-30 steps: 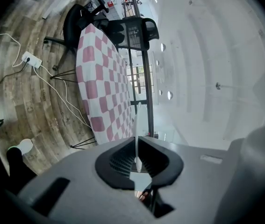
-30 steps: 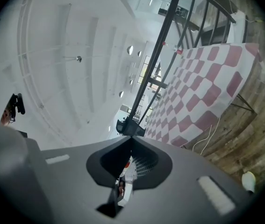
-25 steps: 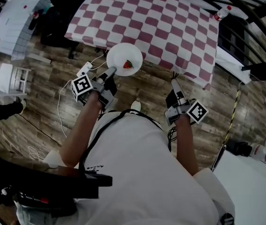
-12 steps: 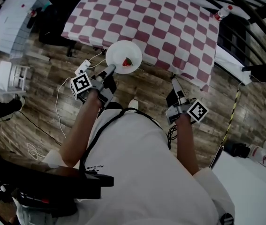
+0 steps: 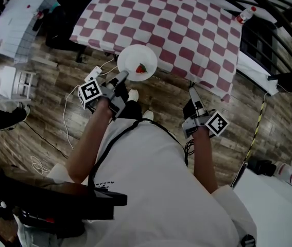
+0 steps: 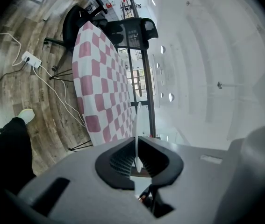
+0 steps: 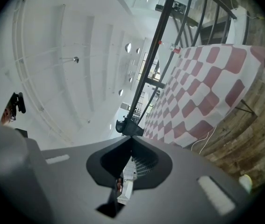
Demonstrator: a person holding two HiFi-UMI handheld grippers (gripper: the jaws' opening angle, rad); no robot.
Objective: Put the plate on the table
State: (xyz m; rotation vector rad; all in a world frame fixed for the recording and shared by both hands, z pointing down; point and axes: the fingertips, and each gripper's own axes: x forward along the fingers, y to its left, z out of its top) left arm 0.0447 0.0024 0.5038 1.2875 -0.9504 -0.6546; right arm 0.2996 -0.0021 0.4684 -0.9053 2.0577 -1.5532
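A white plate [image 5: 137, 63] with a small red piece of food on it hangs level at the near edge of the table [image 5: 176, 30], which wears a red-and-white checked cloth. My left gripper [image 5: 121, 78] is shut on the plate's near rim. In the left gripper view the plate [image 6: 138, 125] shows edge-on as a thin white blade between the pressed jaws. My right gripper [image 5: 192, 93] is shut and holds nothing; it points at the table's near edge, to the right of the plate. The right gripper view shows its jaws [image 7: 131, 139] meeting with no gap.
A bottle [image 5: 244, 14] stands at the table's far right corner. A white power strip [image 5: 93, 76] and cables lie on the wooden floor by my left gripper. A black office chair [image 5: 68, 14] is at the table's left side. Dark railings run along the right.
The plate and my left gripper have barely shifted. A shoe has come into sight below the plate as the person steps toward the table. My right gripper stays put.
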